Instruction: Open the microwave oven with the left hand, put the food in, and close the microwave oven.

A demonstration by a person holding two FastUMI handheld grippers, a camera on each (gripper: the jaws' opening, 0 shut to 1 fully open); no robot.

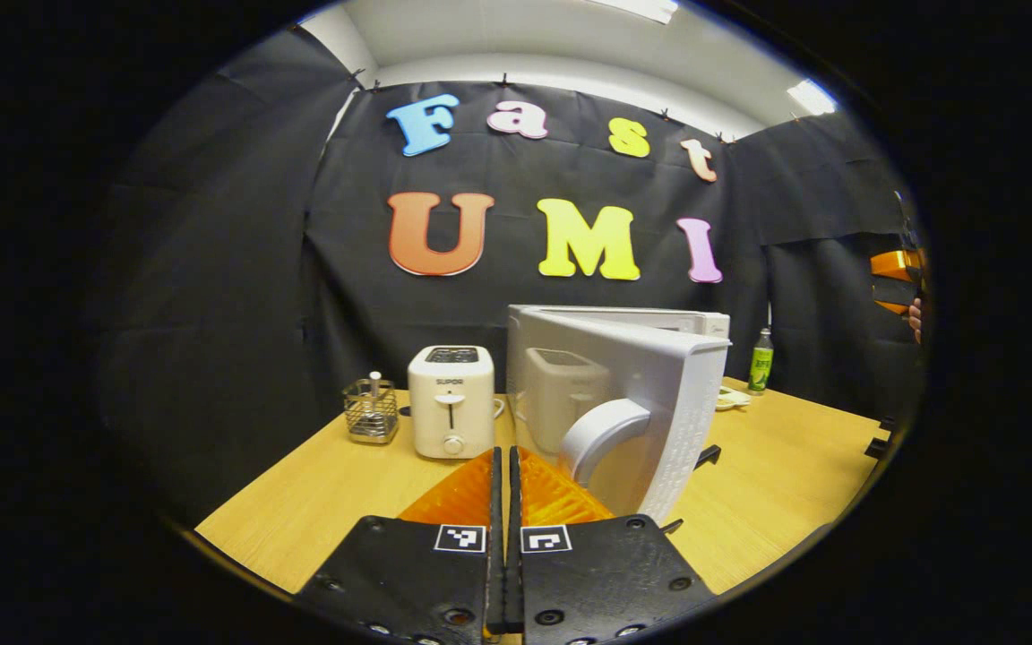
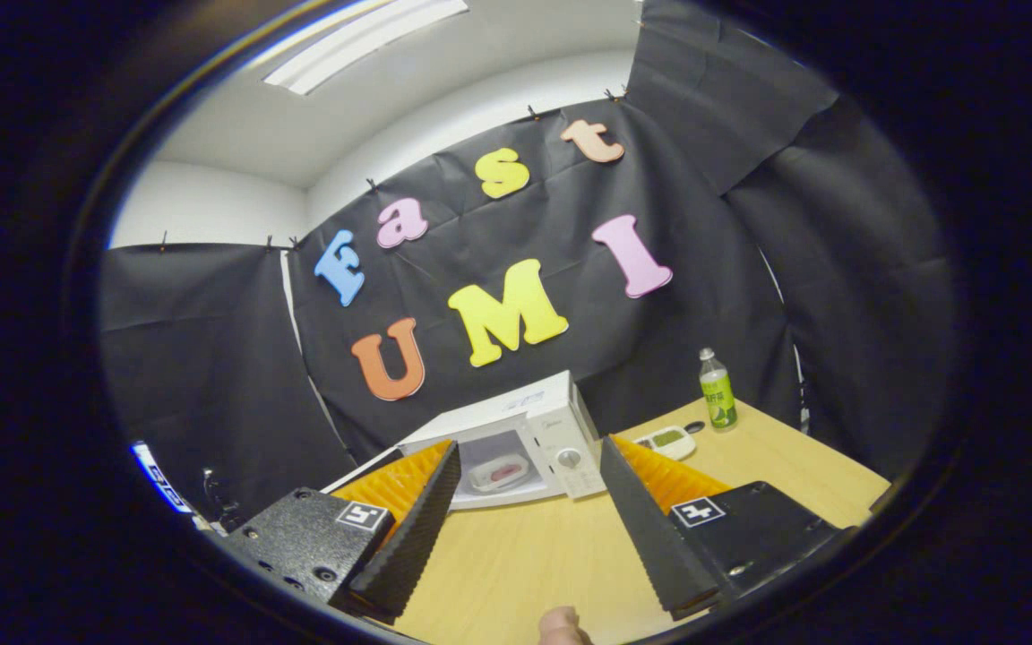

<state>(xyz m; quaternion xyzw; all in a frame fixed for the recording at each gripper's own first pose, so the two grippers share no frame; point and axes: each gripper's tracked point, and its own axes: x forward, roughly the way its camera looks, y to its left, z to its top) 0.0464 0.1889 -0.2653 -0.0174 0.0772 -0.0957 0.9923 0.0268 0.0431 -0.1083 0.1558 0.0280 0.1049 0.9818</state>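
Wooden table [image 1: 319, 502] in a black-cloth booth. Microwave [image 2: 534, 439] ahead of the right gripper [image 2: 525, 528], which is wide open and empty; food [image 2: 503, 472] sits inside. Left gripper [image 1: 504, 537], closed on nothing, faces the open door [image 1: 650, 403]: push beside the handle [image 1: 601, 434], steadily.

The boxy white microwave oven [image 2: 525, 439] stands on the wooden table [image 2: 516, 555], its door [image 1: 650, 403] with the curved white handle [image 1: 601, 434] swung open. Inside rests a shallow white tray of pinkish food [image 2: 498, 472].
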